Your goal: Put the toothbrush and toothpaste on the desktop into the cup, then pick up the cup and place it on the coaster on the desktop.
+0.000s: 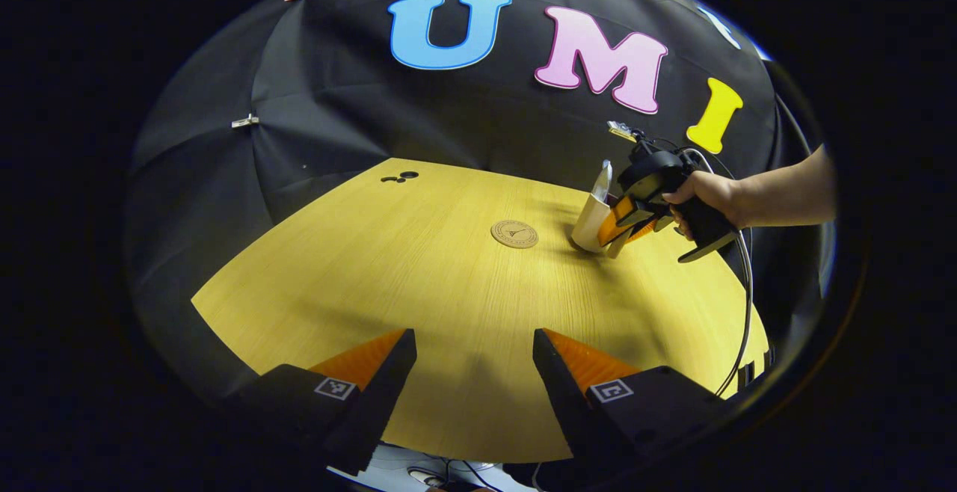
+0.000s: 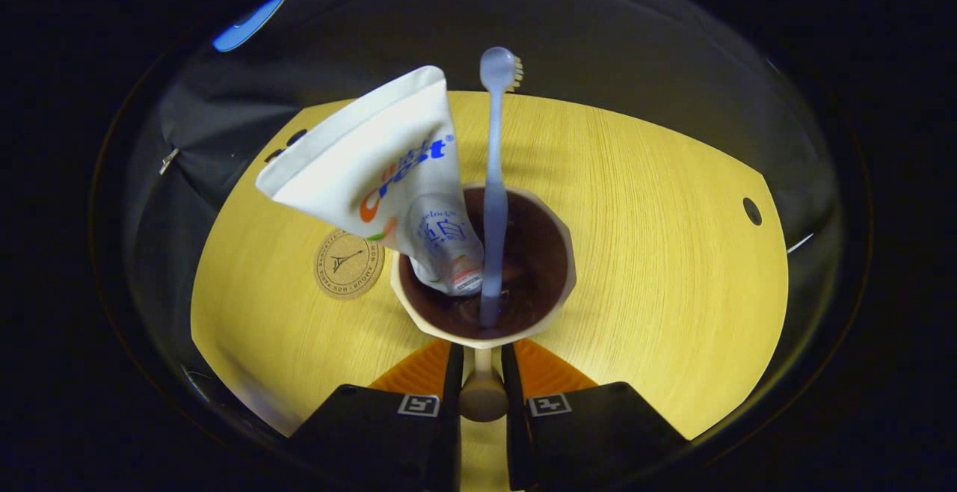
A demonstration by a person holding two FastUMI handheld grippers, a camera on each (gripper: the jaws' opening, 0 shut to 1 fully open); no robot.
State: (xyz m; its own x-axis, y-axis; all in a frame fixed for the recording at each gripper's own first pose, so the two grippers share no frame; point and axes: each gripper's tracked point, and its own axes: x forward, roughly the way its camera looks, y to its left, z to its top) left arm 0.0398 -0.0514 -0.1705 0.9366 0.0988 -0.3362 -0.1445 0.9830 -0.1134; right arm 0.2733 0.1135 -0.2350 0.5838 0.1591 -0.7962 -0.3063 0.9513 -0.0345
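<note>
In the left gripper view, the left gripper point(image 1: 474, 372) hovered wide and empty over the desktop point(image 1: 419, 275); the coaster point(image 1: 514, 234) lay at twelve o'clock, with the cup point(image 1: 591, 224) just past it at three o'clock, held by the right gripper point(image 1: 626, 224).

In the right gripper view, the right gripper point(image 2: 483, 372) was clamped on the cup's handle point(image 2: 483, 391). Toothpaste point(image 2: 389, 178) and toothbrush point(image 2: 493, 200) stood inside the cup point(image 2: 553, 305); the coaster point(image 2: 349, 263) sat at ten o'clock, beside the rim.

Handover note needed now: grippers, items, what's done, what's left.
Right gripper: shut on the handle of the cream cup with dark inside, held by a hand.
Left gripper: open, holding nothing, over the yellow wooden desktop.
White toothpaste tube and pale blue toothbrush: both stand in the cup.
Round cork coaster: bare, beside the cup.
Done: both items loaded.
Left: set the cup on the coaster, release.
</note>
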